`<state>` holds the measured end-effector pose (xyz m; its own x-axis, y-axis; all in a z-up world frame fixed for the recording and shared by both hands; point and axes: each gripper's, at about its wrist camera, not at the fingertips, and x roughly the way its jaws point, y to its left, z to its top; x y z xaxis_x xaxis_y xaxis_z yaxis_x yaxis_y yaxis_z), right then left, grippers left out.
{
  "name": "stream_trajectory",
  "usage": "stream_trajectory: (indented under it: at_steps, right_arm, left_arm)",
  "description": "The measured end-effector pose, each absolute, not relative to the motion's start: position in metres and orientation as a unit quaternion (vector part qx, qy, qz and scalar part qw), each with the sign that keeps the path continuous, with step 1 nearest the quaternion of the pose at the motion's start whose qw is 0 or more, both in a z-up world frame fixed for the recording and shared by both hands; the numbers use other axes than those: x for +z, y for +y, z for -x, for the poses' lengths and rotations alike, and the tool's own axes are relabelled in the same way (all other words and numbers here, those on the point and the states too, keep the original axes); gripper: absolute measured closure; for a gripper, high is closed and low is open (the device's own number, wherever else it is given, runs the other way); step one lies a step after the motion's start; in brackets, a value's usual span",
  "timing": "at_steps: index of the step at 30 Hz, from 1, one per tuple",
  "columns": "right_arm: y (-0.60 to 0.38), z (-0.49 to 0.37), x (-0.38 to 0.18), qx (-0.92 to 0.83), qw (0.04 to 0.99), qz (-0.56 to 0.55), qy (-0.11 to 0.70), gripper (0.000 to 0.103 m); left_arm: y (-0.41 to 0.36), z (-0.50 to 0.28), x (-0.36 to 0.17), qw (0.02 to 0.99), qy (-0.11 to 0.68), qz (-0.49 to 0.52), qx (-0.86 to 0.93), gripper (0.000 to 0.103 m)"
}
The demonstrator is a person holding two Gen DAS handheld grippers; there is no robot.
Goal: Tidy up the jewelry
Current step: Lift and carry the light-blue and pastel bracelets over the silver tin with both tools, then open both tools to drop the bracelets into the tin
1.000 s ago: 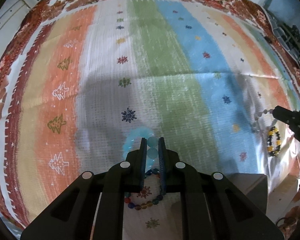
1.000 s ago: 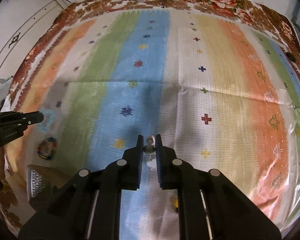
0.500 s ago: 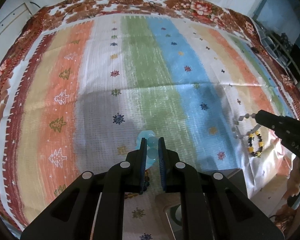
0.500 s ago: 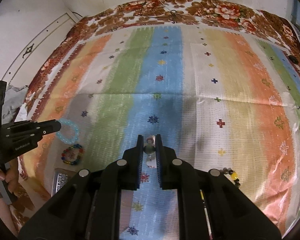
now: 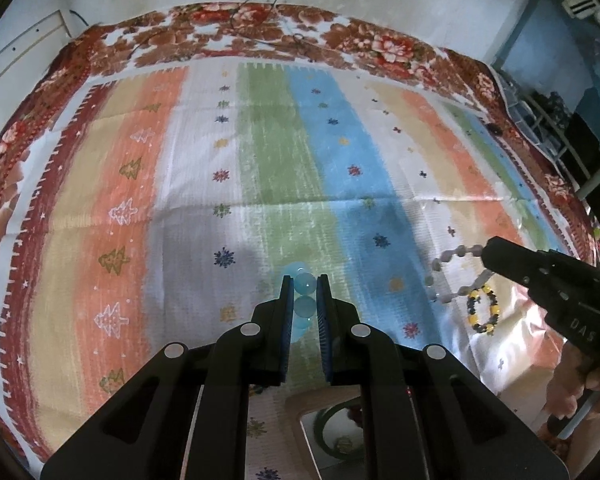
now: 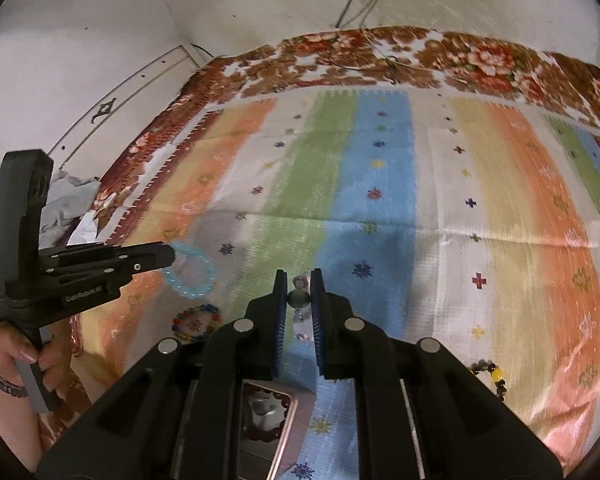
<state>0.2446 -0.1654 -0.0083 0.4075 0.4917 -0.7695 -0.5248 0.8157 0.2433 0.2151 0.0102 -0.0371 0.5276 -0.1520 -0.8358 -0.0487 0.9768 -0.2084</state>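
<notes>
The left hand-held gripper [image 5: 304, 294] is clamped on a pale blue bead bracelet [image 6: 190, 268], lifted above the striped cloth [image 5: 260, 168]. A multicoloured bead bracelet [image 6: 196, 322] lies on the cloth below it. The right hand-held gripper [image 6: 299, 296] is clamped on a grey-white bead bracelet [image 5: 446, 276], also raised. A yellow-and-black bracelet [image 5: 482, 308] lies on the cloth near it.

Both cams ride right on the grippers, looking steeply down along the fingers at the striped cloth [image 5: 260, 168] from pretty close. They sit side by side and share the cloth's middle: the left view catches the right gripper [image 5: 485, 257] at its right edge, the right view sees the left gripper [image 6: 171, 255] at its left edge.
</notes>
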Motion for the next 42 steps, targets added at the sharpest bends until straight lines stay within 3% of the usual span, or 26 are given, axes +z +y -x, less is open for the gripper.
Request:
stream_trajectory:
  at_steps: [42]
  right_arm:
    - [-0.164,-0.133,0.005,0.383,0.814,0.035,0.436,0.09]
  left_arm:
    - [-0.038,-0.12,-0.021,0.886,0.451,0.051,-0.089,0.092]
